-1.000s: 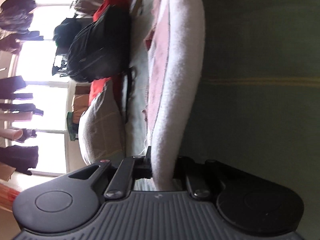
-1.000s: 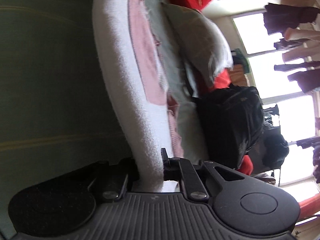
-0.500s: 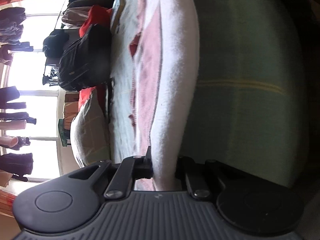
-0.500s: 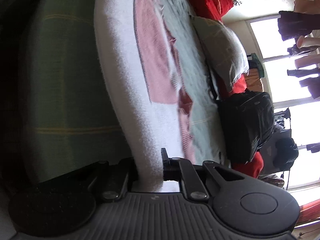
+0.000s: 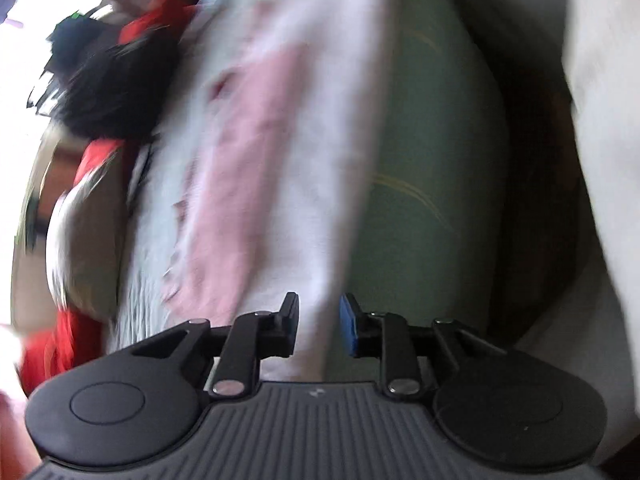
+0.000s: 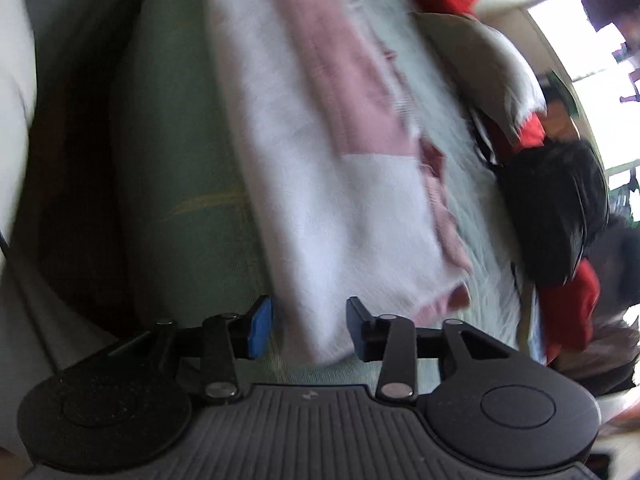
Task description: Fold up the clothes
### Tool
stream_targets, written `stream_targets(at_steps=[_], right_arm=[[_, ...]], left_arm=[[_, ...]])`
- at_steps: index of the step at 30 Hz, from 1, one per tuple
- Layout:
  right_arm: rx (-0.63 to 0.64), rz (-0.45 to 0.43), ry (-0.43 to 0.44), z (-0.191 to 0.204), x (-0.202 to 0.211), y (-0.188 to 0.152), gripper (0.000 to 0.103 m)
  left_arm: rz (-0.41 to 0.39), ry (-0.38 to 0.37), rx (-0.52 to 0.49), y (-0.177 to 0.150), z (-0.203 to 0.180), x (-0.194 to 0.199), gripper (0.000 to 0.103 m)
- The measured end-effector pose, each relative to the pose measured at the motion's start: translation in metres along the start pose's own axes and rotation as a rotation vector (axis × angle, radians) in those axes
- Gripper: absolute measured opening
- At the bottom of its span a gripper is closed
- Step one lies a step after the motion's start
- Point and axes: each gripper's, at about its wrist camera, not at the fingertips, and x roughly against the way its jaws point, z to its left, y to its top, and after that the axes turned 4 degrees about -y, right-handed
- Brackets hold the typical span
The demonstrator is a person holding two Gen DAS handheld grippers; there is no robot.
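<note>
The left gripper [image 5: 318, 326] is black plastic: a ribbed grey-black body, two round domed housings at its sides, and slim linkage bars pinned with silver screws. One of its fingers [image 5: 349, 326] carries a blue pad. The right gripper [image 6: 309, 328] is built alike, with the same blue pad.

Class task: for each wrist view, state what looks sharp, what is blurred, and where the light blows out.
Left wrist view: claw sharp, towel motion-smeared, window glare upper left. Right wrist view: claw sharp, towel blurred, window blown out upper right.
</note>
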Motion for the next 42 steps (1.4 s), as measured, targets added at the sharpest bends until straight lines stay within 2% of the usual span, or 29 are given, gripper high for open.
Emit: stream_targets(at_steps=[1,2,4,7,9,14,16,18,20,22,24,26,29,31,33,35,36,39,42], right_arm=[[-0.037,-0.009,0.023,-0.008,0.008,-0.003,0.062],[-0.081,-0.021,0.040,-0.017,0.016,-0.006,0.064],[-0.211,-0.050,0.059,-0.029,0.014,-0.006,0.066],[-0.404,-0.080,0.114,-0.043,0.001,-0.005,0.067],[-0.528,-0.097,0.150,-0.050,-0.009,-0.005,0.067],[-0.728,-0.043,0.212,-0.026,-0.046,-0.028,0.069],[-0.755,-0.036,0.211,-0.022,-0.050,-0.037,0.071],[-0.767,-0.049,0.194,-0.024,-0.043,-0.039,0.071],[-0.782,-0.083,0.158,-0.032,-0.034,-0.034,0.074],[-0.809,-0.144,0.126,-0.044,-0.029,-0.027,0.086],[-0.851,-0.196,0.097,-0.058,-0.034,-0.017,0.088],[-0.901,-0.224,0.102,-0.065,-0.046,-0.014,0.088],[-0.980,-0.204,0.121,-0.070,-0.075,-0.017,0.088],[-1.005,-0.144,0.087,-0.065,-0.092,-0.025,0.088],[-1.023,-0.117,0.067,-0.059,-0.102,-0.038,0.088],[-1.043,-0.139,0.064,-0.054,-0.096,-0.043,0.088],[-1.050,-0.146,0.057,-0.053,-0.092,-0.045,0.088],[-1.037,-0.134,0.004,-0.057,-0.082,-0.030,0.089],[-1.005,-0.160,-0.055,-0.067,-0.083,-0.011,0.097]], left_arm=[[-0.022,0.007,0.067,0.000,0.014,0.003,0.037],[-0.045,0.014,0.133,-0.001,0.028,0.006,0.051],[-0.084,0.019,0.267,-0.003,0.047,0.006,0.059],[-0.061,-0.053,0.472,-0.010,0.064,-0.017,0.059],[-0.036,-0.080,0.569,-0.023,0.051,-0.022,0.059],[-0.034,-0.148,0.736,-0.059,0.033,-0.027,0.061],[-0.037,-0.158,0.778,-0.066,0.037,-0.024,0.063],[-0.033,-0.134,0.804,-0.064,0.044,-0.017,0.066],[-0.055,-0.109,0.839,-0.058,0.057,-0.010,0.075],[-0.124,-0.110,0.871,-0.048,0.075,-0.008,0.079],[-0.186,-0.118,0.894,-0.036,0.089,-0.013,0.080],[-0.210,-0.142,0.930,-0.027,0.096,-0.028,0.081],[-0.226,-0.194,0.992,-0.017,0.102,-0.052,0.082],[-0.205,-0.171,1.013,-0.019,0.098,-0.068,0.083],[-0.140,-0.132,1.074,-0.030,0.094,-0.084,0.085],[-0.168,-0.142,1.182,-0.047,0.093,-0.090,0.088],[-0.165,-0.138,1.190,-0.047,0.095,-0.092,0.088],[-0.157,-0.127,1.212,-0.046,0.104,-0.097,0.088],[-0.148,-0.116,1.234,-0.046,0.113,-0.103,0.090]])
